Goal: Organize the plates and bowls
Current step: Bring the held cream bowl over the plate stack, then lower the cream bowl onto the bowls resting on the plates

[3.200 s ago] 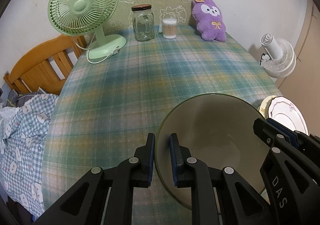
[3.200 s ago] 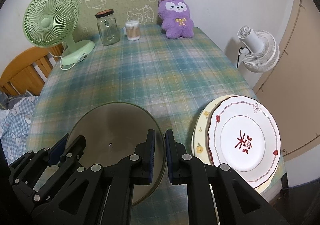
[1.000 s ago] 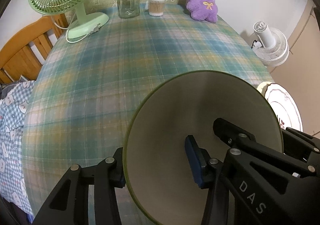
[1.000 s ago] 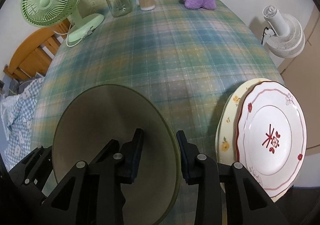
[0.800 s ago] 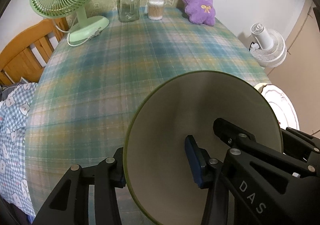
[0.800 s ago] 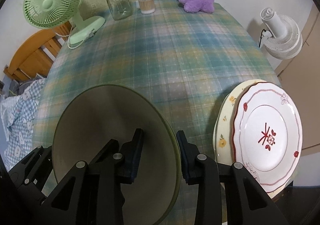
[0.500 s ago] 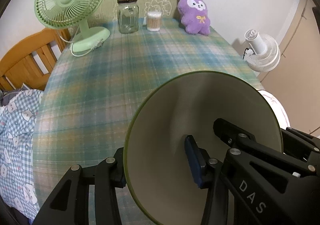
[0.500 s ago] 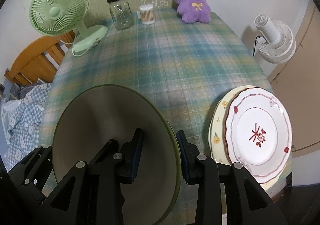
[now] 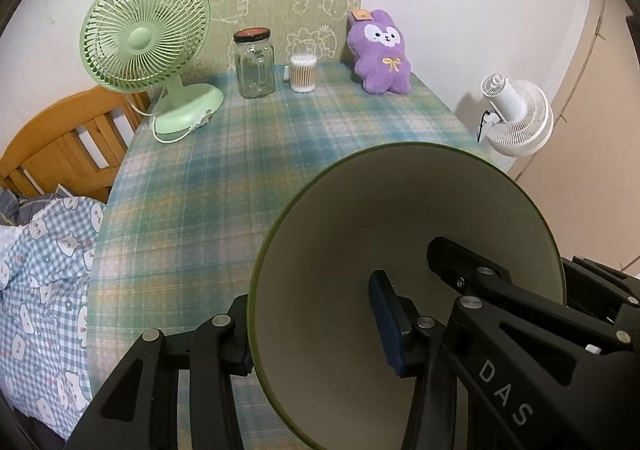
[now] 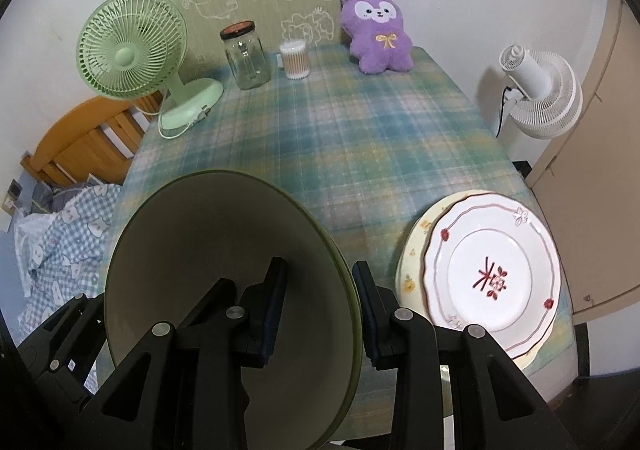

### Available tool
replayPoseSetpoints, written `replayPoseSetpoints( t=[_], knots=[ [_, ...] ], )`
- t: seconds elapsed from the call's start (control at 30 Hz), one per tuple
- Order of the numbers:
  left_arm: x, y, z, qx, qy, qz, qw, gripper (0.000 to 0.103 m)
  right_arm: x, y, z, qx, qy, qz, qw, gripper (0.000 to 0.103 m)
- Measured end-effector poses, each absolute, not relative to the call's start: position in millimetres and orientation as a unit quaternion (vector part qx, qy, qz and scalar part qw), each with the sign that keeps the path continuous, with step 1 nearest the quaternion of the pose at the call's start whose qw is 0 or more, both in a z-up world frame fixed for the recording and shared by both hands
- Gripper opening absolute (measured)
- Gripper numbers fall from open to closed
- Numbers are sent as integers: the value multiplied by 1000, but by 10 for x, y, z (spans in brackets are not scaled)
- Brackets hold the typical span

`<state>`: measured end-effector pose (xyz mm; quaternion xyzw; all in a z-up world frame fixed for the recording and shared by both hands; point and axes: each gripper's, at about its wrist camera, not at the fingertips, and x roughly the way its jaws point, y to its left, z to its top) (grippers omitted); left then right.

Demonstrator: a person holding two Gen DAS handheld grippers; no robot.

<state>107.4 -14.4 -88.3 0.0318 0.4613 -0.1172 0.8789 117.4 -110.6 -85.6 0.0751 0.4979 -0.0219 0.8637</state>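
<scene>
left gripper (image 9: 316,326) clamping near-left rim of wide olive-green ceramic bowl (image 9: 404,242), right gripper (image 10: 320,302) pinching its right rim, bowl hanging above plaid tablecloth (image 10: 344,138), red-trimmed white plate (image 10: 492,270) sitting lower right on cream floral plate (image 10: 412,262)

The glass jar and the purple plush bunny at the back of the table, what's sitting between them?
A small tub of cotton swabs stands between the glass jar and the purple plush bunny, apart from both. Both wrist views show it.
</scene>
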Motion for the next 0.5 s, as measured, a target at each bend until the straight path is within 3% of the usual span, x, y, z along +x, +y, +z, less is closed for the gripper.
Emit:
replayPoseSetpoints(
  t=[0.5],
  knots=[
    [1041, -860, -745, 7, 453, -94, 886, 47, 1191, -1835, -677, 51, 491, -1, 870, 37]
  ],
)
